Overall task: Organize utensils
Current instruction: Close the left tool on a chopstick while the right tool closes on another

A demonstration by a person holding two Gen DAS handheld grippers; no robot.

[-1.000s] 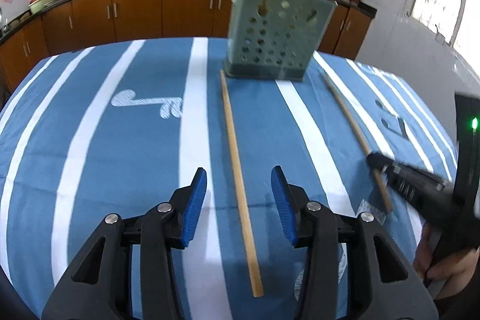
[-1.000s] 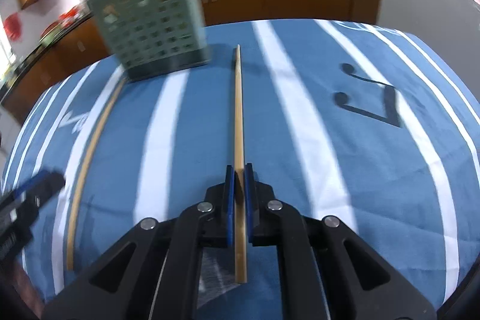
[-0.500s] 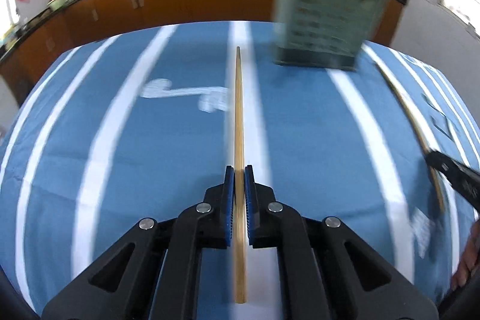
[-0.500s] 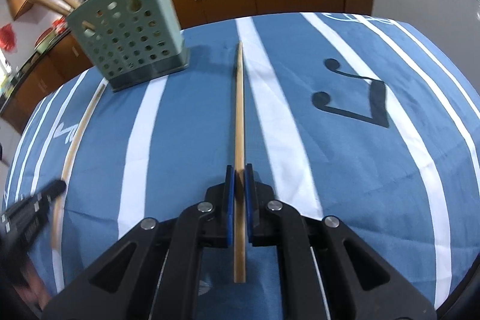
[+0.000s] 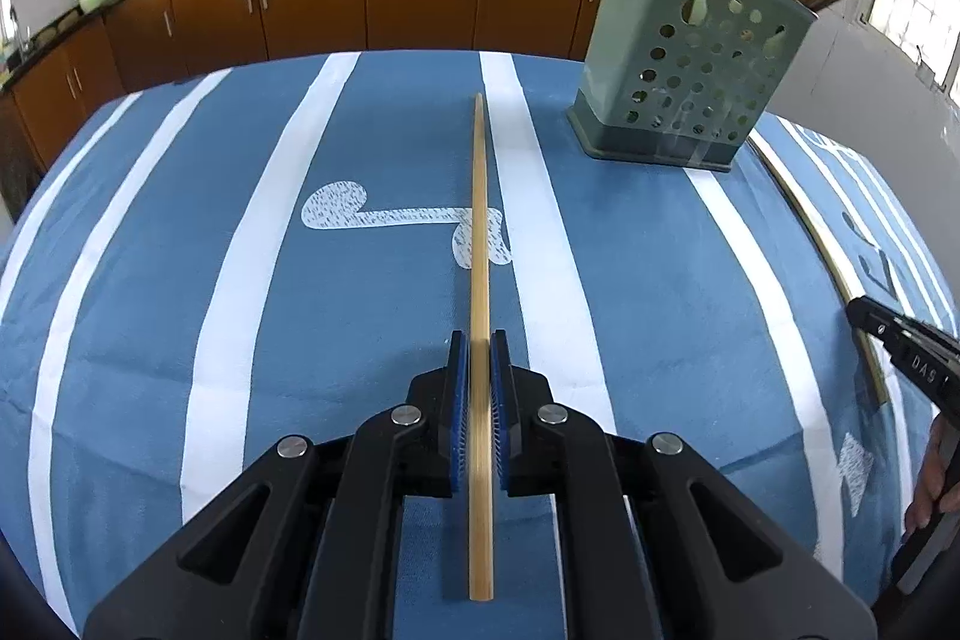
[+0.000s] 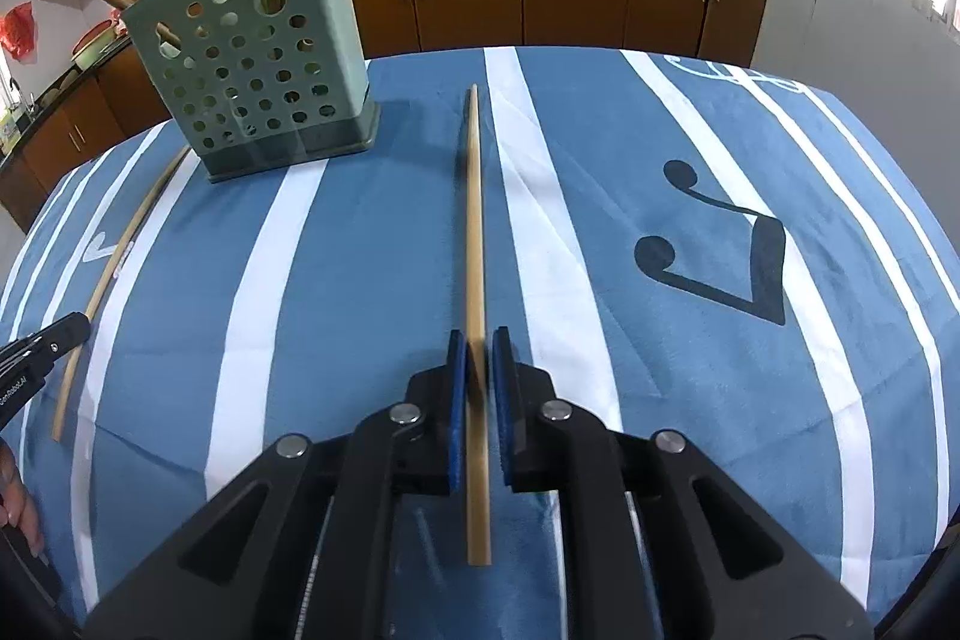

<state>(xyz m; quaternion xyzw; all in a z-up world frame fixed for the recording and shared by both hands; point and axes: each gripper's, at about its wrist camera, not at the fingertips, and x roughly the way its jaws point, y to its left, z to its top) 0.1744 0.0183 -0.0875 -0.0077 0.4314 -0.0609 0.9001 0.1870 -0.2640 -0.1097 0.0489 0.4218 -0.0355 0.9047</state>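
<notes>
A: What changed just now?
B: The left gripper (image 5: pixel 478 388) has clamped its chopstick (image 5: pixel 478 232), centre frame; a second ago the jaws stood apart around it
A: And the right gripper (image 6: pixel 478 388)?
B: Still clamped on its own chopstick (image 6: pixel 474 220). Both can go to the green holder (image 6: pixel 252 70), upper left

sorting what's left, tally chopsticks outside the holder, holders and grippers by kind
chopsticks: 2, left chopstick, right chopstick
holder: 1
grippers: 2, left gripper, right gripper
total: 5
</notes>
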